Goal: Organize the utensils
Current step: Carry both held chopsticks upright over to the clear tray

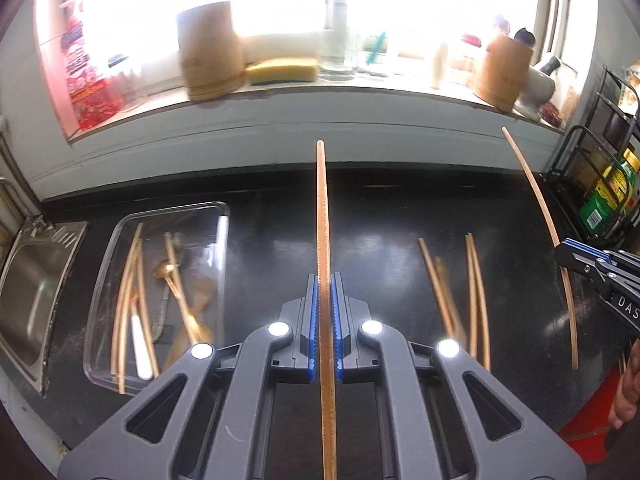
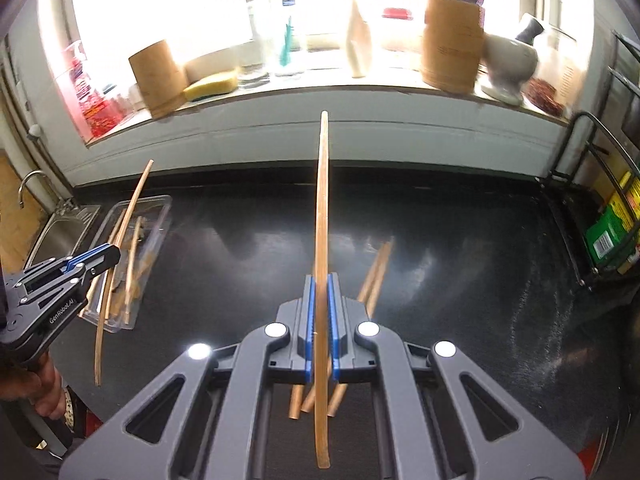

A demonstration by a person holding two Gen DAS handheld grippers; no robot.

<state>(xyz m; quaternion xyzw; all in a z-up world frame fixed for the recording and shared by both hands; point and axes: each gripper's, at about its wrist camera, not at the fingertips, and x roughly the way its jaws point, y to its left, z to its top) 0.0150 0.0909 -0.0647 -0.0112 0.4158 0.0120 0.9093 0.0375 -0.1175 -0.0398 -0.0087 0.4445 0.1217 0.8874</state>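
Observation:
My left gripper (image 1: 324, 280) is shut on a wooden chopstick (image 1: 322, 208) that points up and away, held above the black counter (image 1: 272, 248). My right gripper (image 2: 321, 280) is shut on another wooden chopstick (image 2: 321, 200), also held up. Each gripper shows in the other's view: the right one (image 1: 568, 254) with its chopstick (image 1: 538, 204), the left one (image 2: 114, 252) with its chopstick (image 2: 132, 204). Several loose chopsticks (image 1: 474, 280) lie on the counter, partly under my right gripper (image 2: 376, 272). A clear plastic tray (image 1: 224, 216) at the left holds chopsticks, a gold spoon (image 1: 166, 270) and other utensils.
A steel sink (image 1: 36, 280) lies left of the tray. The windowsill carries two bamboo holders (image 1: 210, 52) (image 1: 504, 72), a yellow sponge (image 1: 282, 70), glass jars, bottles and a white mortar (image 2: 508, 68). A black wire rack (image 1: 604, 200) with packages stands at the right edge.

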